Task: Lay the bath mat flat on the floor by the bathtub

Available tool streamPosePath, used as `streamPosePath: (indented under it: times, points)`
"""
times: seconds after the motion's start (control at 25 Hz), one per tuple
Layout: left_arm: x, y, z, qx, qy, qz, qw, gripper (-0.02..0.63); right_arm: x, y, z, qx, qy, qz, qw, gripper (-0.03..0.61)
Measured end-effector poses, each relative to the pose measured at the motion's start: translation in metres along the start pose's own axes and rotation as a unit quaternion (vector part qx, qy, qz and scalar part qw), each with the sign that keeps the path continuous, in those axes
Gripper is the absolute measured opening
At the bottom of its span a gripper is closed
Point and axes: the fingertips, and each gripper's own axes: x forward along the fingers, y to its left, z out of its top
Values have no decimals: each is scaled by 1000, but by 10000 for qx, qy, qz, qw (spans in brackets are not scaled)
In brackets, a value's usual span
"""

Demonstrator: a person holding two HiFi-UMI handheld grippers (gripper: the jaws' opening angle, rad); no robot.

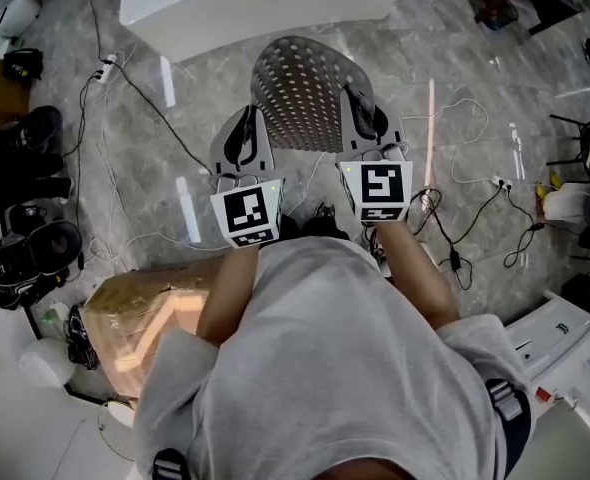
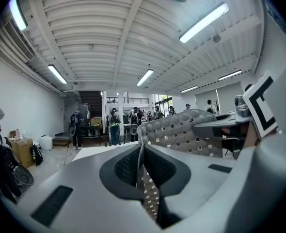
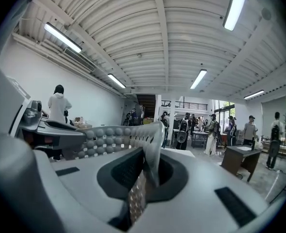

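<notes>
while both grippers are clenched on it, the bath mat (image 1: 300,93) hangs between them in front of the person, a grey sheet studded with bumps and small square holes. the left gripper (image 1: 243,136) grasps the mat's left edge and the right gripper (image 1: 361,116) grasps its right edge. in the left gripper view the jaws stand together with the thin edge of the mat pinched upright between the dark pads. in the right gripper view the jaws are likewise pressed on a folded bit of the mat's edge. each gripper points nearly level, tipped slightly down.

from the head view the mat bows upward between the two grippers like a shallow arch. its far rounded end reaches toward the white bathtub (image 1: 255,3), which stands at the top of the picture. the mat is not lying flat; whether its far end touches the floor (image 1: 475,58) cannot be told. the floor is grey, glossy and veined like marble. thin cables (image 1: 465,218) trail across it on both sides of the mat.

a cardboard box (image 1: 135,313) wrapped in tape sits at the person's left, and black bags (image 1: 25,163) lie farther left. in the gripper views, people (image 2: 115,125) stand far off in a large white hall.
</notes>
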Motion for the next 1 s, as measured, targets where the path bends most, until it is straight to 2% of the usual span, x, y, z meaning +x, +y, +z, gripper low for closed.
streamPosePath:
  times: [0.44, 1.0]
  points:
    - [30, -85, 5, 35, 47, -517, 9986, 20, -30, -78, -23, 110, 83, -396, 9991, 20]
    - [76, -167, 4, 48, 165, -1311, 9912, 20, -56, -167, -53, 248, 279, -1218, 9918, 20]
